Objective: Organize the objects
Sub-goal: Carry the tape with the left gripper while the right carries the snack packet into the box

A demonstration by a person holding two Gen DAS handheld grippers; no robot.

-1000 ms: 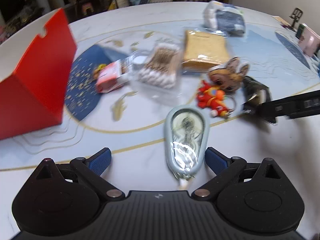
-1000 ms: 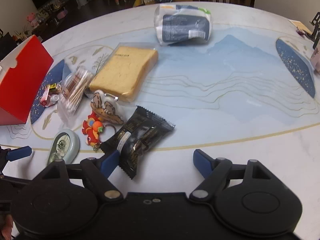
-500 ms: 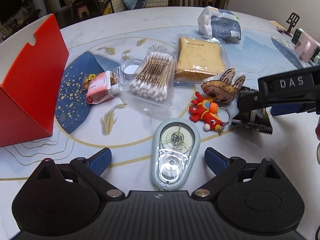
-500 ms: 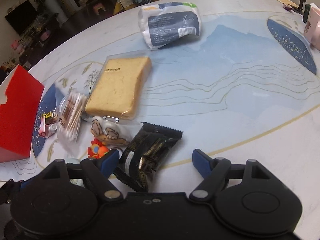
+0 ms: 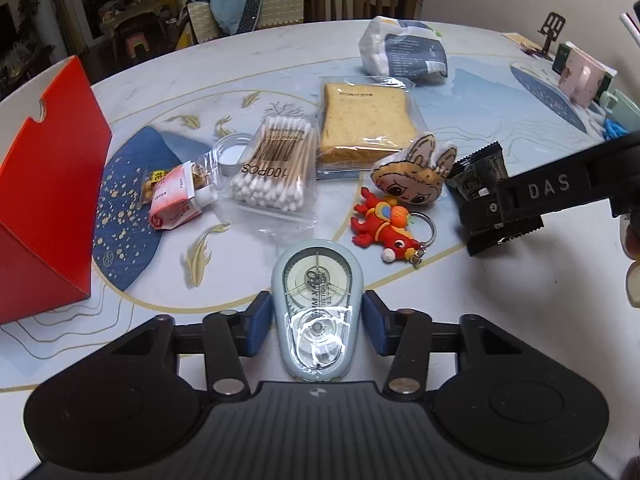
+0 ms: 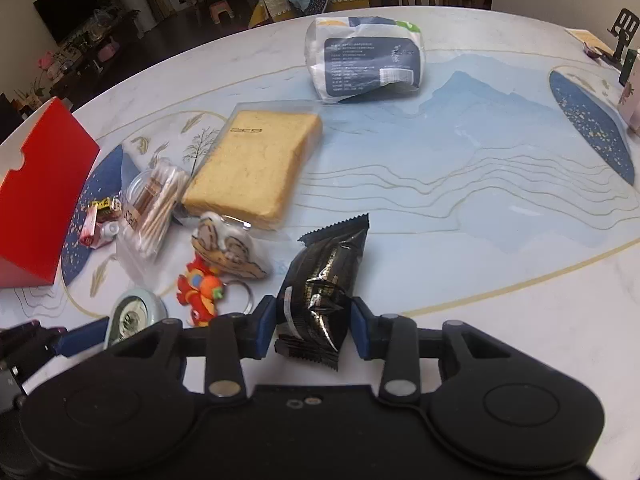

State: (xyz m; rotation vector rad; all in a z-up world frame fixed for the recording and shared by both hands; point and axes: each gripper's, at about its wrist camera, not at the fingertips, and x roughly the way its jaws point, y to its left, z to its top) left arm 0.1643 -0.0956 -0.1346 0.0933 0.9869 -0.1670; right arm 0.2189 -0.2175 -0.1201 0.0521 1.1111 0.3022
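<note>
A pale blue correction tape dispenser [image 5: 318,312] lies flat on the marbled table [image 5: 520,300]. My left gripper [image 5: 317,322] is closing its jaws on it, and both blue pads touch its sides. A black snack packet [image 6: 326,288] lies on the table between the closing jaws of my right gripper [image 6: 314,326], whose pads press on its sides. In the left wrist view the right gripper's fingers [image 5: 500,208] cover part of that black snack packet [image 5: 476,172]. An open red box [image 5: 44,200] stands at the left.
Between the box and the packet lie a pink sachet [image 5: 176,196], a bag of cotton swabs [image 5: 276,164], bagged bread [image 5: 364,124], a plush rabbit-eared head [image 5: 412,176] and a red keychain [image 5: 384,228]. A white-and-blue pack [image 5: 404,50] lies further back. A pink box [image 5: 580,76] stands far right.
Both grippers' jaws have closed in from wide open: the left onto the correction tape dispenser, the right onto the black snack packet. Neither object has left the table.
</note>
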